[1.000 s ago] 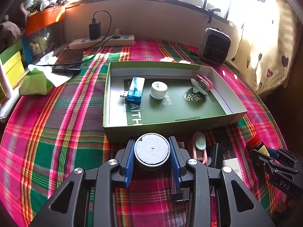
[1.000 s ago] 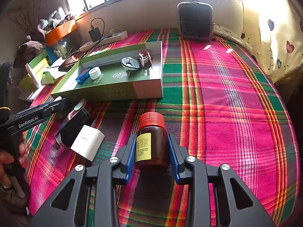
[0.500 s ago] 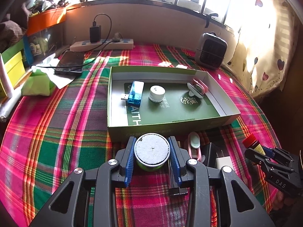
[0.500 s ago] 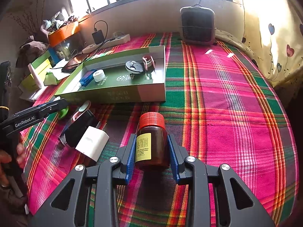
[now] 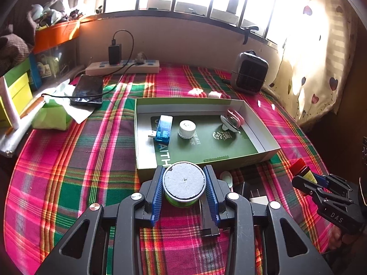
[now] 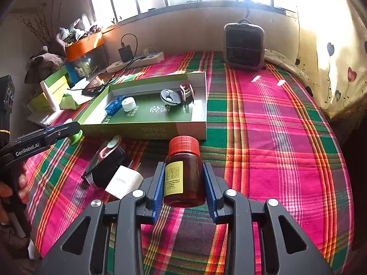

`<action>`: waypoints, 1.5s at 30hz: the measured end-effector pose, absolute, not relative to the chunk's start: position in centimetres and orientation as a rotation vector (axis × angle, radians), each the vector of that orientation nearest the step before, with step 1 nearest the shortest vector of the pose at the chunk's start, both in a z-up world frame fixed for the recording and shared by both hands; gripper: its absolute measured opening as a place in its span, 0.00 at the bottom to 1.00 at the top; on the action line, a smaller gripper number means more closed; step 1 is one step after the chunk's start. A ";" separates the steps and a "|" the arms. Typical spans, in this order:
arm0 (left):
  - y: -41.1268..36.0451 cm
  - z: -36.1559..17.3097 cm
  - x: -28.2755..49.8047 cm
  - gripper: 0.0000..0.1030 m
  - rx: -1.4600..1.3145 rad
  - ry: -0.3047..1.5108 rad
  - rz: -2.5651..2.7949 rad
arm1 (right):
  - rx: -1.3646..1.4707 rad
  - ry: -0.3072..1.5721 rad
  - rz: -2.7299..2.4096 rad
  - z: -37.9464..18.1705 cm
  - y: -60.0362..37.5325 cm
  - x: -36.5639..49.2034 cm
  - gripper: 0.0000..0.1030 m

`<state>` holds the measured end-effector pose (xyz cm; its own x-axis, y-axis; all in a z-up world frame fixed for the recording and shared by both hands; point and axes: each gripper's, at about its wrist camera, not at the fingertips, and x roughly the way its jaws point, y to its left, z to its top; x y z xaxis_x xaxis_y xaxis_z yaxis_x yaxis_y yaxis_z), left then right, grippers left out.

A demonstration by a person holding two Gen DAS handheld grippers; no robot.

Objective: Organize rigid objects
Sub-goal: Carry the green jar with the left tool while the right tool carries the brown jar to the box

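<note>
My left gripper [image 5: 184, 171] is shut on a round green spool [image 5: 184, 184] with a grey top, held just above the near wall of the green box [image 5: 240, 162]. Inside the box lie a blue USB stick [image 5: 163, 129], a white cap [image 5: 187, 129] and a pink-and-white clip [image 5: 231, 120]. My right gripper [image 6: 183, 167] is shut on a brown bottle [image 6: 184, 176] with a red cap, above the plaid cloth in front of the box [image 6: 149, 133]. A white charger [image 6: 123, 181] and a black block [image 6: 107, 167] with a pink clip on it lie between the grippers.
Along the back stand a power strip [image 5: 122, 66] with a plugged charger and a small heater [image 5: 248, 73]. A phone [image 5: 88, 89], a green tissue pack [image 5: 51, 116] and stacked boxes crowd the left. A curtain hangs at the right. A hand [image 6: 13, 192] grips the left tool.
My left gripper has risen with the spool, which now overlaps the box's near wall. The right gripper and its bottle have stayed nearly in place.
</note>
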<state>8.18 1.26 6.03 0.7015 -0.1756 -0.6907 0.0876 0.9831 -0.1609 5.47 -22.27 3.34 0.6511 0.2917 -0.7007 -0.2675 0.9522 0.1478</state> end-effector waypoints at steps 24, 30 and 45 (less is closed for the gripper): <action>1.5 6.0 14.1 0.32 -0.130 0.808 -0.175 | 0.000 0.807 0.359 4.8 -19.7 12.7 0.32; 1.4 5.3 15.5 0.32 -0.132 0.823 -0.173 | -0.006 0.831 0.361 4.1 -19.1 14.8 0.32; 1.2 3.2 17.7 0.32 -0.137 0.870 -0.170 | -0.059 0.866 0.327 2.5 -18.1 17.0 0.32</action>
<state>17.72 1.24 3.21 0.6326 -0.2033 -0.7473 0.0921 0.9778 -0.1880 16.97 -18.08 2.54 0.6013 0.2588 -0.7560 -0.3062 0.9485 0.0811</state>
